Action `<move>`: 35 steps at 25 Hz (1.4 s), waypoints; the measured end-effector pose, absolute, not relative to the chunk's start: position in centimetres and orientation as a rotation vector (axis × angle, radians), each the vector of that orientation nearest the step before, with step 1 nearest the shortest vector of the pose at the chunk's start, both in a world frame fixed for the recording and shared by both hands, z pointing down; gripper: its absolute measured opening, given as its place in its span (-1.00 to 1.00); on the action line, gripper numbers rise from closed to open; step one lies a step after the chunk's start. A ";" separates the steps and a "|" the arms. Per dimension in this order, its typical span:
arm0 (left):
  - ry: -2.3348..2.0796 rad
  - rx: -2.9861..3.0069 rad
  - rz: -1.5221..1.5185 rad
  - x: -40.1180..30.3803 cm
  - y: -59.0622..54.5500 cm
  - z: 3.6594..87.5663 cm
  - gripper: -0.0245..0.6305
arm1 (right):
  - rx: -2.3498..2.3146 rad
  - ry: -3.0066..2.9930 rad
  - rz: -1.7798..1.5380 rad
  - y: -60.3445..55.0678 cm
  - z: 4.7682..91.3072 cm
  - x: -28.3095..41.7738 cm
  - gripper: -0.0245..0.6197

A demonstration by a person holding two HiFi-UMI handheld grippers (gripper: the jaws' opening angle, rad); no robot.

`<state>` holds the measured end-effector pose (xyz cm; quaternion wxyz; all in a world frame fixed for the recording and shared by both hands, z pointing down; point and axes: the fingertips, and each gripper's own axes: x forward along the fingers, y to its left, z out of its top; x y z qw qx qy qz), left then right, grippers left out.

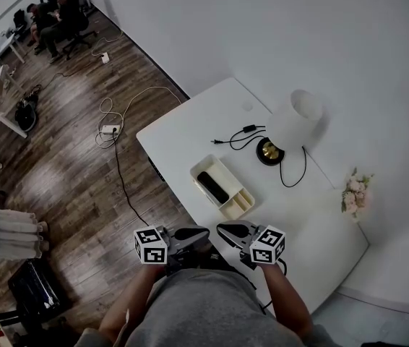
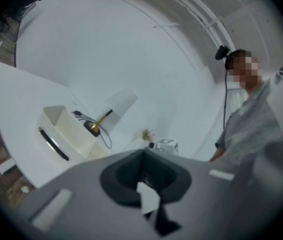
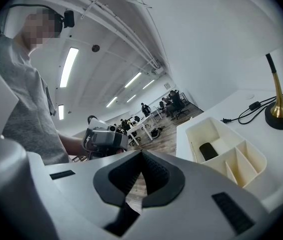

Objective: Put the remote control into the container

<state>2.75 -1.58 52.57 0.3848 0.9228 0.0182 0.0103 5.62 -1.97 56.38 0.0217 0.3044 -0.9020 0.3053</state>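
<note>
A white table [image 1: 190,121] fills the centre. A careless reach could snag the lamp [image 1: 295,121] cable [image 1: 248,129], upper right. The container [image 1: 242,201], mid-frame, holds the black remote [image 1: 212,186] in its big compartment; the small ones look empty. The left gripper [image 1: 204,232] and right gripper [image 1: 221,228] hover clenched, empty, lower centre.

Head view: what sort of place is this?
Likely an open-plan office or lab: people seated in the far corner, a power strip on the wood floor, a white table with a lamp.
</note>
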 end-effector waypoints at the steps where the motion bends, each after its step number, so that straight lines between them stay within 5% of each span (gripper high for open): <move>1: 0.047 2.351 0.028 2.8 -1.5 52.7 -0.93 | 0.942 -2.798 0.949 -1.9 56.4 5.6 -0.88; 35: -0.021 2.344 0.046 2.4 1.1 53.5 -0.93 | 0.810 -2.832 0.981 0.8 57.2 5.1 -0.88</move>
